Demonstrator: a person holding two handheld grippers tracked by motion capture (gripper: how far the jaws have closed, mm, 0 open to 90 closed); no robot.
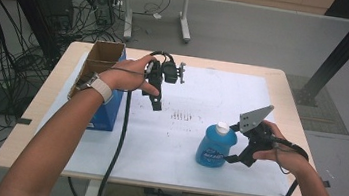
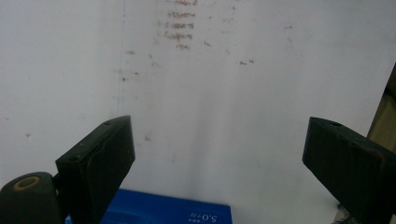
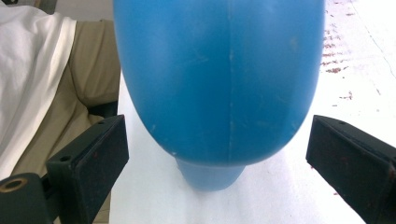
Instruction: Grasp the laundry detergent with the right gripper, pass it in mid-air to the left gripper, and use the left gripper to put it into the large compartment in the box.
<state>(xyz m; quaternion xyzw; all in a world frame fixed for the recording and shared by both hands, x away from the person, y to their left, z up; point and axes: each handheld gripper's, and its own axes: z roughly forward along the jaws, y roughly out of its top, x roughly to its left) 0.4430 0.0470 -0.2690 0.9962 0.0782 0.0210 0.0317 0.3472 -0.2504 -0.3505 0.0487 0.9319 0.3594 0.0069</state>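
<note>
At the lower right of the high view, the right gripper [image 1: 233, 158] stands with its fingers [image 3: 88, 161] spread wide to either side of the blue bottle [image 1: 215, 146]; in the right gripper view both pads are clear of the plastic, so the bottle is bracketed but not clamped. The spacing suggests a grasp being set up, or one just let go; which of the two cannot be told. The bottle stands upright on the white sheet [image 1: 177, 143] that covers the tabletop [image 1: 28, 125], with a pale cap at its top and a printed label on the side facing the camera. Its wall is opaque, so its fill level cannot be told. At the upper centre of the high view, the left gripper [image 1: 156, 105] hangs above the sheet, pointed down, and its fingers [image 2: 100, 163] are likewise wide apart with nothing between them; the left gripper view looks down on bare, faintly stained white surface. Judged from its position, this gripper is parked clear of the bottle. At the upper left of the high view, a blue cardboard box [image 1: 103, 107] sits on the tabletop edge with its flaps open; the visible interior is plain brown card, and whether anything lies deeper inside cannot be seen.
</note>
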